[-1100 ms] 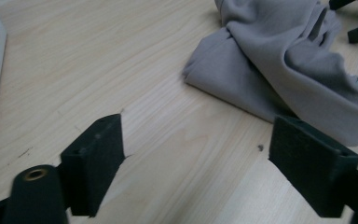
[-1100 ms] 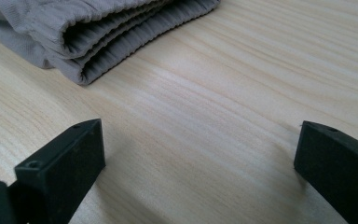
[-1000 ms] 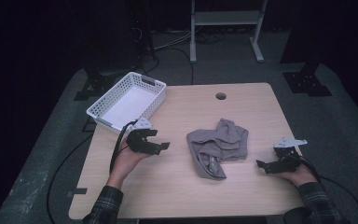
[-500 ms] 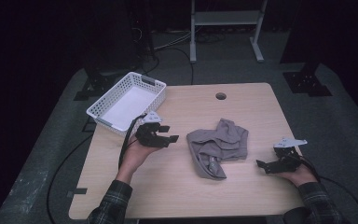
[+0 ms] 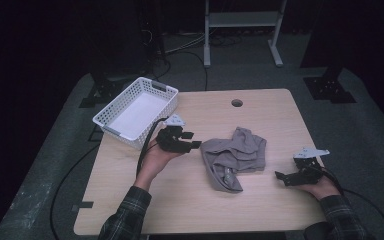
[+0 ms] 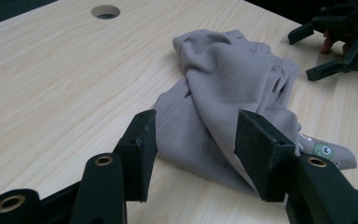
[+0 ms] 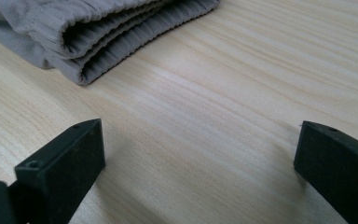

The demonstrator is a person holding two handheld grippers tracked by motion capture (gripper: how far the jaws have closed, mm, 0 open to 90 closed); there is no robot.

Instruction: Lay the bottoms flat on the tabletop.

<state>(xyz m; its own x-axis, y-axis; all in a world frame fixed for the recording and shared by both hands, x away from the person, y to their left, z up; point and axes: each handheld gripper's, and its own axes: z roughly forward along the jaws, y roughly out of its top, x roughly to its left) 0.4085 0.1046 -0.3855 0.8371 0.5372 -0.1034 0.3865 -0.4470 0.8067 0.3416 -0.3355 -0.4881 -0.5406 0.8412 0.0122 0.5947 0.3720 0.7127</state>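
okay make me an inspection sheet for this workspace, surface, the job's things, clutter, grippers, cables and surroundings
Surface: wooden table, round hole near far edge.
Job's things: grey garment, crumpled mid-table.
Clutter: white basket at far left corner, nothing seen inside.
Grippers: left gripper at garment's left edge, jaws have just been closing, not pressing cloth; right gripper open, low at the table, apart from garment.
Cables: black cable trails from left gripper.
Surroundings: dark floor, white metal stand behind.

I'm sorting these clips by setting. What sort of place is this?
Probably a lab or recording studio, not a home: a lone wooden table on grey carpet, dark surroundings, loose cables on the floor, and a metal stand behind. On it are a grey garment and a white basket.
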